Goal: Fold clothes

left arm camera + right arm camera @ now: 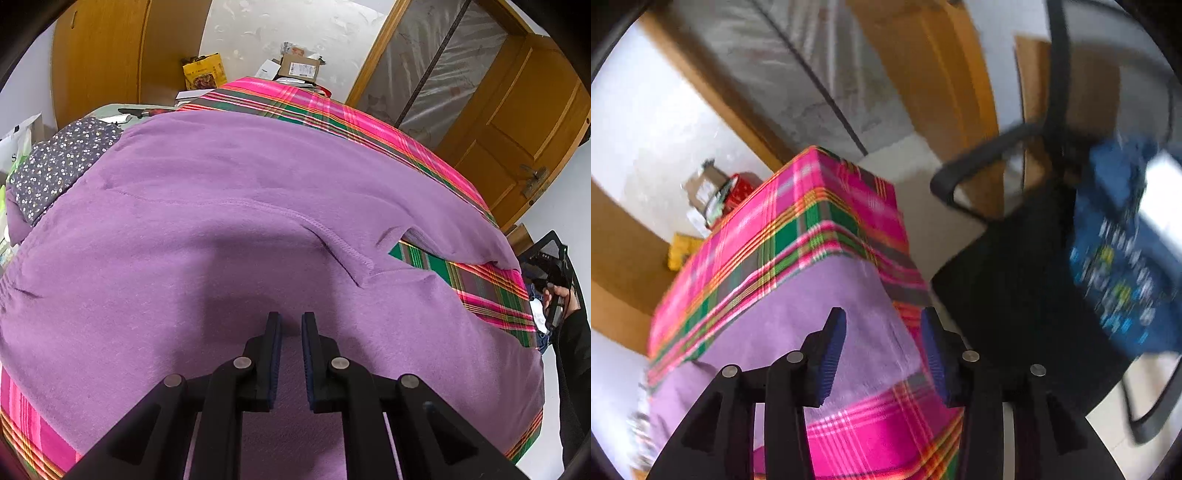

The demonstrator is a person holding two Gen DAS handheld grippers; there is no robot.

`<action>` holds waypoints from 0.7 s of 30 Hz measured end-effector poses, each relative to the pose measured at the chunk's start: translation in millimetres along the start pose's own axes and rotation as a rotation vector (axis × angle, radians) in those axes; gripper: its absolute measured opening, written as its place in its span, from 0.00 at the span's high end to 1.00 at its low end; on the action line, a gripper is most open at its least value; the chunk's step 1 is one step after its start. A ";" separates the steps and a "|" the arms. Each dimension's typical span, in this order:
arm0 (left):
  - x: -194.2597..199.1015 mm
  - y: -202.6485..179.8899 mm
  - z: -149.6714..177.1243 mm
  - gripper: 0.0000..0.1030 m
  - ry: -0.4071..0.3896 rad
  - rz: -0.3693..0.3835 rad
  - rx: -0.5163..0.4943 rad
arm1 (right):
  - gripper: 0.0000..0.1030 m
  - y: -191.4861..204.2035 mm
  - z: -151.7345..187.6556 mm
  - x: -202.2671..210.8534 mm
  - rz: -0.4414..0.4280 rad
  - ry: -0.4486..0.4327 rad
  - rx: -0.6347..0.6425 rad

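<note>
A purple sweatshirt (221,177) lies spread flat over a table covered in pink and green plaid cloth (295,99). A sleeve runs out to the right, with a gap of plaid under it. My left gripper (290,325) sits low on the near part of the sweatshirt, its jaws nearly together and pinching a ridge of the purple fabric. In the blurred right wrist view, my right gripper (882,332) hangs open over the table's side edge. An end of the purple fabric (775,325) lies below it, with nothing between its pads.
A dark floral cloth (59,166) lies at the far left of the table. A yellow bag (205,72) and a cardboard box (299,68) stand beyond the far end. A wooden door (517,122) is at the right. A black office chair (1015,295) with a blue patterned cloth (1119,258) stands beside the table.
</note>
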State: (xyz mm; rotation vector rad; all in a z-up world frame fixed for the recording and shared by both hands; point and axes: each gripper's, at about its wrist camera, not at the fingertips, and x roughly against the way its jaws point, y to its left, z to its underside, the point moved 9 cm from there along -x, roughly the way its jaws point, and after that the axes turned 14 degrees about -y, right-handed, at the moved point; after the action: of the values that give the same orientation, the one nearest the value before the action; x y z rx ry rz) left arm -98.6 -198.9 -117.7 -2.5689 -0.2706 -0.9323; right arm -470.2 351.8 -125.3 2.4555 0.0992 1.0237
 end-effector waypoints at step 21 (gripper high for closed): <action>-4.5 -10.3 1.0 0.90 0.016 -0.005 -0.029 | 0.93 20.1 -7.2 9.4 -0.168 -0.071 -0.127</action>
State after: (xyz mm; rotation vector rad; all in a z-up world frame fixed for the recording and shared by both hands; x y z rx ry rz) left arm -104.7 -189.3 -118.3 -2.5870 -0.2615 -0.9645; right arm -470.6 339.2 -105.6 2.3213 0.2073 0.8434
